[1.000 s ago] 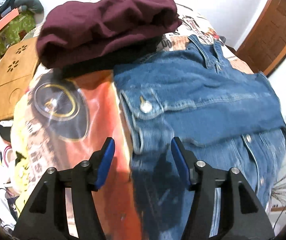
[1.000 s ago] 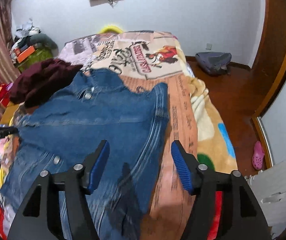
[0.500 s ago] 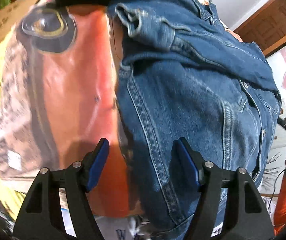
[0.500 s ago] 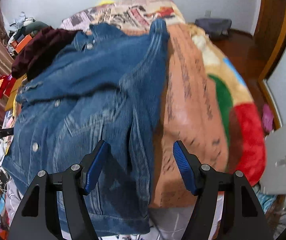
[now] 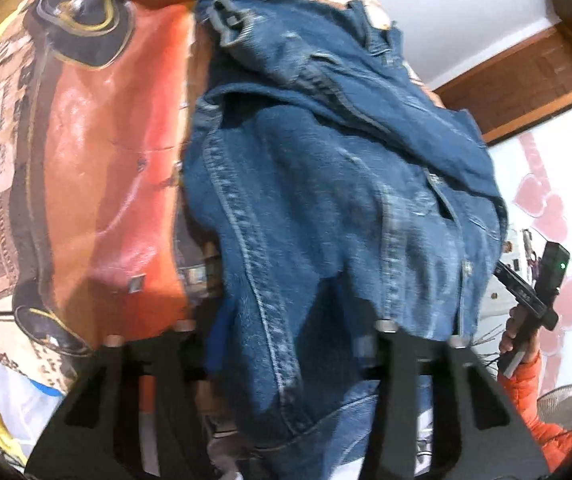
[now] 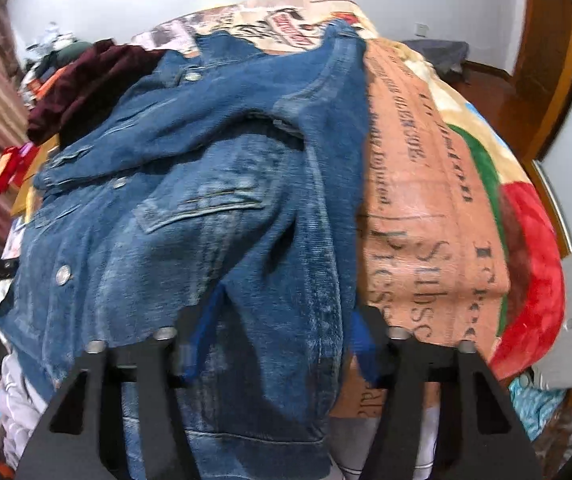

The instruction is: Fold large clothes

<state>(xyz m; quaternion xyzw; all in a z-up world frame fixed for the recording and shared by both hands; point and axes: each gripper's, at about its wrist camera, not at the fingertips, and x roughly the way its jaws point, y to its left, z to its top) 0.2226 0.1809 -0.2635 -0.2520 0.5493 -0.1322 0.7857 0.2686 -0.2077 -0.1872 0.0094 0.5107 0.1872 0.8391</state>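
Note:
A blue denim jacket (image 5: 325, 184) lies on the bed with its sleeves folded in over the body; its hem hangs over the near edge. It also shows in the right wrist view (image 6: 206, 200). My left gripper (image 5: 286, 340) is open, its blue fingers either side of the jacket's lower left side. My right gripper (image 6: 282, 340) is open, its fingers straddling the jacket's lower right side. The cloth lies between the fingers and hides parts of them.
The bed carries a printed blanket (image 5: 98, 152) in orange, red and yellow (image 6: 445, 200). A maroon garment (image 6: 86, 84) sits at the jacket's far left. A wooden door (image 5: 525, 68) and wooden floor (image 6: 485, 88) lie beyond the bed. My other hand-held gripper (image 5: 533, 292) shows at right.
Both grippers have dropped down and moved in toward the bed's near edge, so the jacket's lower part now fills the space between the open fingers. The jacket has not moved.

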